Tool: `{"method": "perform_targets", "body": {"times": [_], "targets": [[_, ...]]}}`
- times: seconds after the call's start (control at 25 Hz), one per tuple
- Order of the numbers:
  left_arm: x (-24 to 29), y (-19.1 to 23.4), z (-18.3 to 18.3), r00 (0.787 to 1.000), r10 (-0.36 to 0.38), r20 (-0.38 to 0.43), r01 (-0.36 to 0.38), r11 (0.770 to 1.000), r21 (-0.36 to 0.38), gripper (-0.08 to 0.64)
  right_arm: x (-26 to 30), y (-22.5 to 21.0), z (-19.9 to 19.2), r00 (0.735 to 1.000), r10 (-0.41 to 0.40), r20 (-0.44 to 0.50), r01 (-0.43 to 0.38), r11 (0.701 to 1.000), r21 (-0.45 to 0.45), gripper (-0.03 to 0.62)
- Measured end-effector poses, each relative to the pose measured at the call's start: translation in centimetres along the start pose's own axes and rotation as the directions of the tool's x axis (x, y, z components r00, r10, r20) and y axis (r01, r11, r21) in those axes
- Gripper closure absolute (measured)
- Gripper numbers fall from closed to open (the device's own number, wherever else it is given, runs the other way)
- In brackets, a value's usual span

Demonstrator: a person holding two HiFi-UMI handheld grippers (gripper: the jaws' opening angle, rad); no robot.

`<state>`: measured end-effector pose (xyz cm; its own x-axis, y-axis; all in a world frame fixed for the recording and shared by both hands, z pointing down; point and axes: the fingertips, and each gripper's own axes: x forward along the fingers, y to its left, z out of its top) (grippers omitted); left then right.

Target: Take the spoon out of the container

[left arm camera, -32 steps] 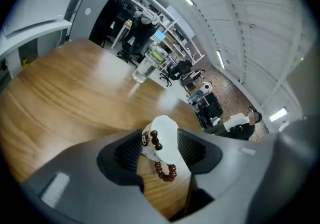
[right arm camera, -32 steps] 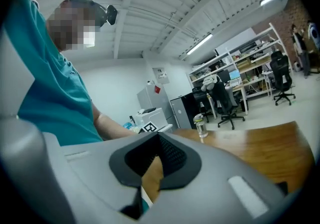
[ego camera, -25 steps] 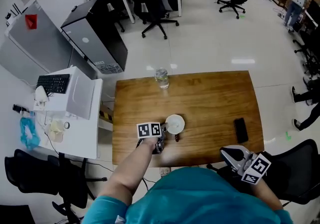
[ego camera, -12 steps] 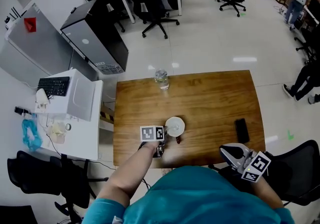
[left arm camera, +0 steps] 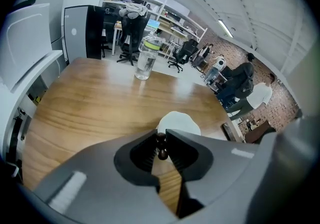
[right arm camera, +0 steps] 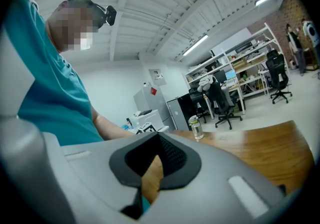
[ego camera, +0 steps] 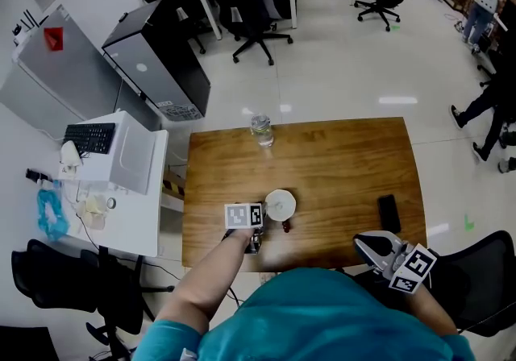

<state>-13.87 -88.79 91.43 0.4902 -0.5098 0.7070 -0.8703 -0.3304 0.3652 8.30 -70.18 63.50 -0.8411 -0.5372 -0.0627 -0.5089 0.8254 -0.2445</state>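
Note:
A white round container [ego camera: 280, 205] stands near the table's front edge, and it also shows just past the jaws in the left gripper view [left arm camera: 179, 122]. My left gripper [ego camera: 258, 238] sits right at its near side, angled down. The spoon's dark beaded handle [left arm camera: 161, 147] is pinched between the jaws of the left gripper [left arm camera: 161, 139], which have just been closing on it. The spoon's bowl is hidden. My right gripper [ego camera: 368, 246] hangs off the table's front right corner, shut and empty [right arm camera: 158, 140].
A clear water bottle [ego camera: 260, 129] stands at the table's far edge. A black phone [ego camera: 389, 212] lies at the right. A small dark thing [ego camera: 285, 227] rests beside the container. A white side desk [ego camera: 129, 166] stands to the left and office chairs stand beyond.
The left gripper's marker cube has rolled slightly and settled against the container's near side. The right gripper has stayed put. A person at the room's right edge has walked on.

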Motion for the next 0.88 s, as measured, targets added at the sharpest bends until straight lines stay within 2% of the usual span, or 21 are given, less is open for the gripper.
{"method": "perform_targets", "body": {"times": [0.2,0.44,0.64,0.88], "targets": [[-2.2,-0.8,1.4,0.999,-0.013,0.041,0.013,1.000,0.011,0.509,-0.3,0.4,1.0,1.000,0.004,0.009,-0.004,1.000,-0.001,0.591],[-9.0,-4.7,3.5,0.982,-0.099,0.160,0.099,0.995,0.010,0.511,-2.0,1.8,2.4,0.999,0.030,0.040,-0.030,0.999,-0.013,0.591],[-17.8,-10.5,3.7,0.935,-0.180,0.305,0.202,0.979,-0.041,0.511,-5.3,3.8,3.5,0.995,0.077,0.070,-0.076,0.997,-0.018,0.591],[-26.1,-18.6,0.3,0.870,-0.241,0.430,0.312,0.944,-0.102,0.511,-9.9,6.0,3.3,0.982,0.167,0.092,-0.166,0.986,-0.009,0.591]]}}
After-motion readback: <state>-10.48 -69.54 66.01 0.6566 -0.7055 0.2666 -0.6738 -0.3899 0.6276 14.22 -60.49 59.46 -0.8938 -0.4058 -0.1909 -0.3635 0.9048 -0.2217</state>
